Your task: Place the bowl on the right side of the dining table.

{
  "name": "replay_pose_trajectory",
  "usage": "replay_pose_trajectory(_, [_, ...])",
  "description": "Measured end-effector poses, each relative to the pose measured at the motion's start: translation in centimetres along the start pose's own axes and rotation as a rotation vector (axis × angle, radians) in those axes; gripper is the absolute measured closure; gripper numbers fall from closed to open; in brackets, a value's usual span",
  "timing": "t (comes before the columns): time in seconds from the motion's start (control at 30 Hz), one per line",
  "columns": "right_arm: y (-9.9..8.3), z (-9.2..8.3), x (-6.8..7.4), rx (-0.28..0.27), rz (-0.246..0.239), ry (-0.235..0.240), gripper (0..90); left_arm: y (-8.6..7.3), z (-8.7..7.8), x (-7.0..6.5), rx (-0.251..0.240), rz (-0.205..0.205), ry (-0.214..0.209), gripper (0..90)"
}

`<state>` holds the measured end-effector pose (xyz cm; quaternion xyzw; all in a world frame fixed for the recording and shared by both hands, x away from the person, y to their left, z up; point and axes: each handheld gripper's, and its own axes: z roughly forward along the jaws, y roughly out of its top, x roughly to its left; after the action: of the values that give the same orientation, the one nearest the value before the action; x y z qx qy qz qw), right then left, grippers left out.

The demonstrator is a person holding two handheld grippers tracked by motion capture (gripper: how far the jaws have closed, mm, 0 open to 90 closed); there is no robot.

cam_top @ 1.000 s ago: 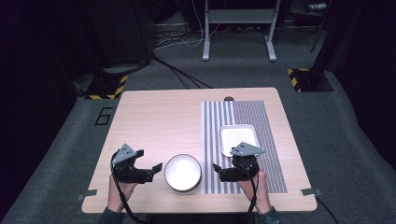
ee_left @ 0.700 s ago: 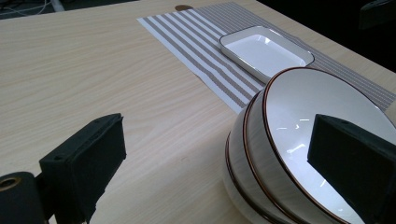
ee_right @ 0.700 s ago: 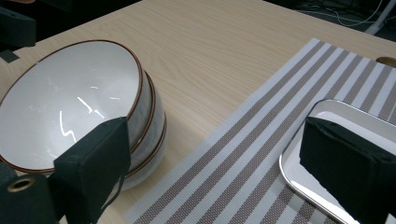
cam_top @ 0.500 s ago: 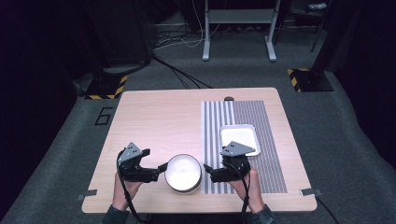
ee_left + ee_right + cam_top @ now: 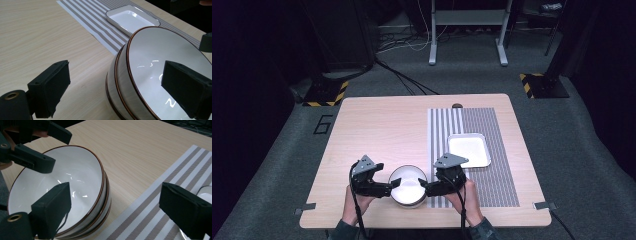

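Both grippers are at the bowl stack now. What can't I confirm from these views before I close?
- Stack of bowls: three rims show in the right gripper view, but its base is cut off by the bottom edge, so the count is unsure.
- Left gripper: its far pad covers part of the top bowl's inside; contact with the rim is unclear.
- Right gripper: too small in the high view to judge its gap to the rim.
- White tray: its far corner lies behind the bowl rim.
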<state>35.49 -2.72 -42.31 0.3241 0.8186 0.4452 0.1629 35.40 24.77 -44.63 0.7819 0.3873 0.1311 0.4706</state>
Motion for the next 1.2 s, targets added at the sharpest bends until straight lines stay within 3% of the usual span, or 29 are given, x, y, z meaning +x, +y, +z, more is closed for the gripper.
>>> replay_pose_trajectory(0.4, [-1.2,3.8,1.2,0.109,-0.012,0.012,14.2,-1.5,1.7,-0.5,0.047,-0.012,-0.016,11.3])
replay_pose_trajectory(0.57, [-1.5,4.3,1.4,0.091,-0.005,0.013,21.7,-1.9,2.0,-0.7,0.041,-0.016,-0.033,11.7])
replay_pose_trajectory(0.77, [-1.8,4.6,1.6,0.107,-0.015,0.016,24.7,-2.2,2.2,-1.1,0.063,0.016,-0.021,11.9])
replay_pose_trajectory(0.83, [-2.0,4.8,1.5,0.115,-0.023,0.026,25.3,-2.4,2.3,-1.2,0.071,0.017,-0.022,11.9])
replay_pose_trajectory(1.07, [-2.3,4.8,1.2,0.096,0.017,0.089,30.9,-2.6,2.3,-1.3,0.063,0.017,-0.034,14.9])
replay_pose_trajectory(1.2, [-2.3,4.9,1.3,0.096,0.022,0.099,32.8,-2.6,2.6,-1.6,0.068,0.031,-0.043,18.5])
